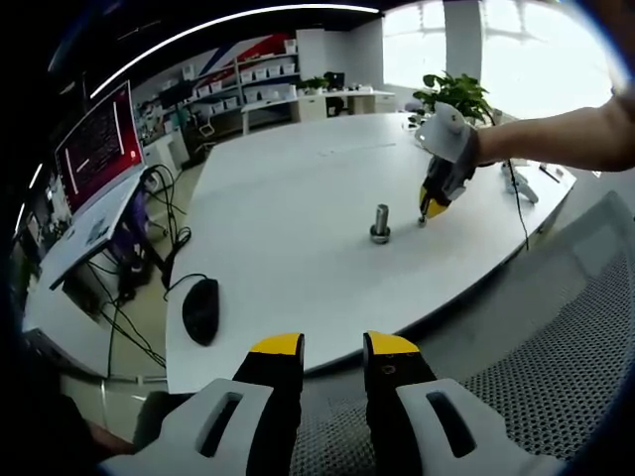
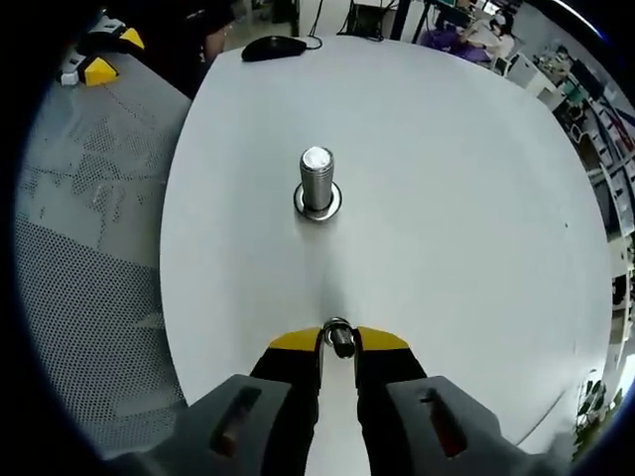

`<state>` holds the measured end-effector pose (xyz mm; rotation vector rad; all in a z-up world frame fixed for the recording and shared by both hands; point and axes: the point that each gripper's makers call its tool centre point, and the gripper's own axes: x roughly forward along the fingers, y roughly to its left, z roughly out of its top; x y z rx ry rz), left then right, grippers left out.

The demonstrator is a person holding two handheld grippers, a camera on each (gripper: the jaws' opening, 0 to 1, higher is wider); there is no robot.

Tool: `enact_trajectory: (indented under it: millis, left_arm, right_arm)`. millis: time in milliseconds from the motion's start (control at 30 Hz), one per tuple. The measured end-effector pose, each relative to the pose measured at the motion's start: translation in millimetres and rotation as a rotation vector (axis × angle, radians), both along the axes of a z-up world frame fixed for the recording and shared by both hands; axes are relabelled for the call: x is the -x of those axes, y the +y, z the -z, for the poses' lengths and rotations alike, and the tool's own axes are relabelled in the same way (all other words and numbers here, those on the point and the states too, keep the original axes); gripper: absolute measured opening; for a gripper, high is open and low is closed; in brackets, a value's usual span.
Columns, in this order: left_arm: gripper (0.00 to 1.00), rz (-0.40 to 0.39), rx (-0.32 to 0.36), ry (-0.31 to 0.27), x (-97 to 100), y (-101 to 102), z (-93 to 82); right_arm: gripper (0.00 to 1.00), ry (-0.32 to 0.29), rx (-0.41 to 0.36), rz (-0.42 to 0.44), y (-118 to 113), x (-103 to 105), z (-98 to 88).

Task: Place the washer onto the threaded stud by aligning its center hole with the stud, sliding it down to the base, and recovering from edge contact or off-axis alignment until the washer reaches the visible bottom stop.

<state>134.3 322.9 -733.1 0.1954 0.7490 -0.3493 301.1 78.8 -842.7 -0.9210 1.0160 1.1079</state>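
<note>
R gripper [image 2: 338,342] pinches small silver metal washer [image 2: 338,339] edge-on at jaw tips, near the upright silver threaded stud [image 2: 317,180] on white round table [image 2: 446,198], not over it yet. L gripper [image 1: 333,347] spread, parked off table.

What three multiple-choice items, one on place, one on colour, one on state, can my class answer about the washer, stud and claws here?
1. Where is the threaded stud?
A. upright on the white table
B. on the mesh chair
C. in the left claw

2. What colour are the right claw's tips?
A. red
B. yellow
C. blue

3. What is the state of the washer?
A. at the stud's base
B. flat on the table
C. pinched in the right claw

Answers: 1 A, the stud stands on the tabletop; 2 B, the tips show yellow; 3 C, the ring sits between the closed jaws, short of the stud.
</note>
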Motion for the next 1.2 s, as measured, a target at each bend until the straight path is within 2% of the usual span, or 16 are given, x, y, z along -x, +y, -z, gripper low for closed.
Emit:
enact_trajectory:
  millis: [367, 833, 1200]
  left_arm:
    - [0.22, 0.0, -0.002, 0.004, 0.4, 0.3, 0.8]
    - [0.22, 0.001, -0.001, 0.002, 0.0, 0.3, 0.8]
    - [0.22, 0.001, -0.001, 0.002, 0.4, 0.0, 0.8]
  right_arm:
    - [0.14, 0.015, 0.036, -0.004, -3.3, -0.1, 18.2]
    - [0.14, 0.02, 0.037, 0.014, 0.6, 6.1, 14.3]
    - [0.14, 0.035, 0.025, 0.013, 1.0, 2.9, 15.4]
